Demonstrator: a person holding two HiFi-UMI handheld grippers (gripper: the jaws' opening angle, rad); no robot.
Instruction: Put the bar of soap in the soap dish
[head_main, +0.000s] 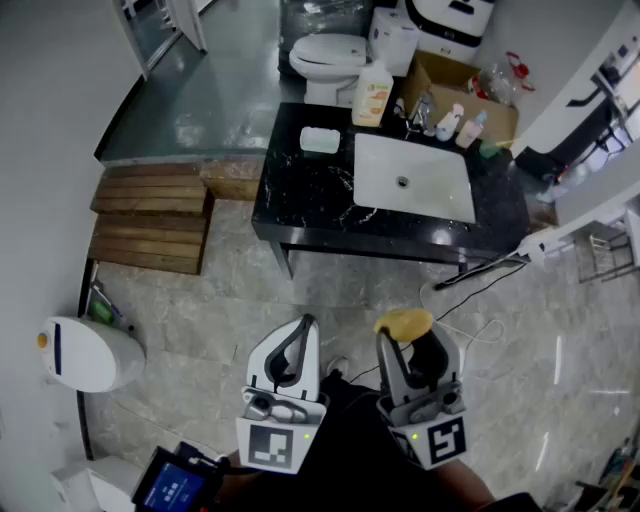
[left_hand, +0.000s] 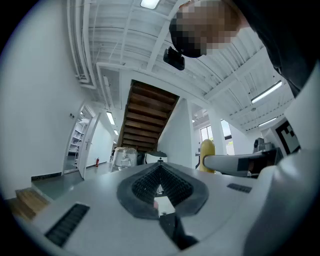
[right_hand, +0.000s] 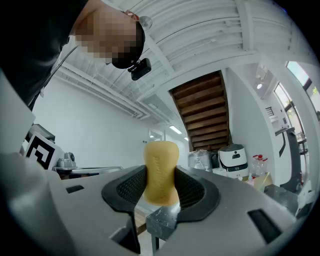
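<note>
Firmly clamped in right tool (right_hand: 161, 187), soap bar (right_hand: 161, 167) poking past its tips (left tool (left_hand: 160, 181) closed, empty).

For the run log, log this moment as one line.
right gripper: shut on bar of soap | left gripper: shut, empty | soap dish: on counter, left of sink | soap not yet placed

We saw a black marble counter (head_main: 310, 205) bearing a white soap dish (head_main: 320, 140) near its back left corner, a yellow bottle (head_main: 372, 95), a white sink (head_main: 412, 178) and small bottles (head_main: 450, 122) beside the tap (head_main: 422, 108).
</note>
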